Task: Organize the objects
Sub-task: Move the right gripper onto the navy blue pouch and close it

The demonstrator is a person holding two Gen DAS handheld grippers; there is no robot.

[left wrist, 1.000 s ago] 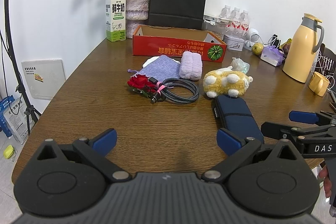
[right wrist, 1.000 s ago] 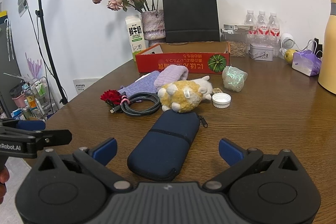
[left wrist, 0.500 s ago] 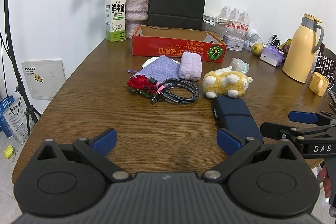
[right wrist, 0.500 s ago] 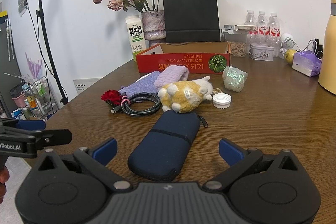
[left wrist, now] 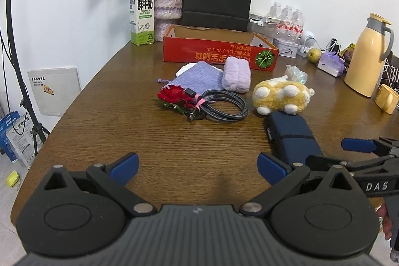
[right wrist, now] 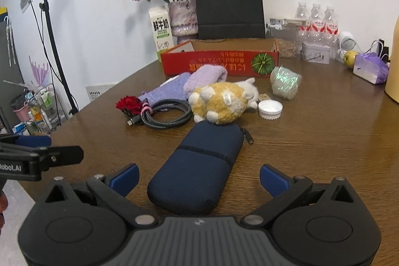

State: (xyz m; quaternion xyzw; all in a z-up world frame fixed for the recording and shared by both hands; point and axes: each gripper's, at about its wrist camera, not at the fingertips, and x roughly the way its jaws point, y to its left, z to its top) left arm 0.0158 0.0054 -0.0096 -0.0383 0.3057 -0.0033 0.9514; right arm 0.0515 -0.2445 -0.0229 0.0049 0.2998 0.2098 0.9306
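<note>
1. The navy zip case (right wrist: 199,167) lies flat on the brown table (right wrist: 311,141), lengthwise toward the right gripper (right wrist: 199,178), its near end between that gripper's spread blue fingertips (right wrist: 126,177), which do not touch it.
2. The right gripper's jaws stand wide apart and hold nothing.
3. The case's far end touches the yellow plush toy (right wrist: 222,104), which lies on its side.
4. Left of the toy sits a coiled braided cable (right wrist: 165,114), with a red fabric rose (right wrist: 128,104) against it.
5. Behind these lie a lilac knitted pouch (right wrist: 164,91) and a rolled lilac towel (right wrist: 205,76).
6. Right of the toy are a white bottle cap (right wrist: 270,110) and a shiny crumpled wrapper (right wrist: 285,81).
7. Farther back stands an open red cardboard box (right wrist: 219,61), in front of a black paper bag (right wrist: 229,6), a milk carton (right wrist: 162,29) and a vase of dried roses (right wrist: 182,16).
8. The left gripper (left wrist: 198,166) hovers over bare table near the edge, jaws spread wide and empty; the case (left wrist: 291,137) lies just beyond its right fingertip.
9. In the left view, a yellow thermos jug (left wrist: 369,56) stands well off to the right.
</note>
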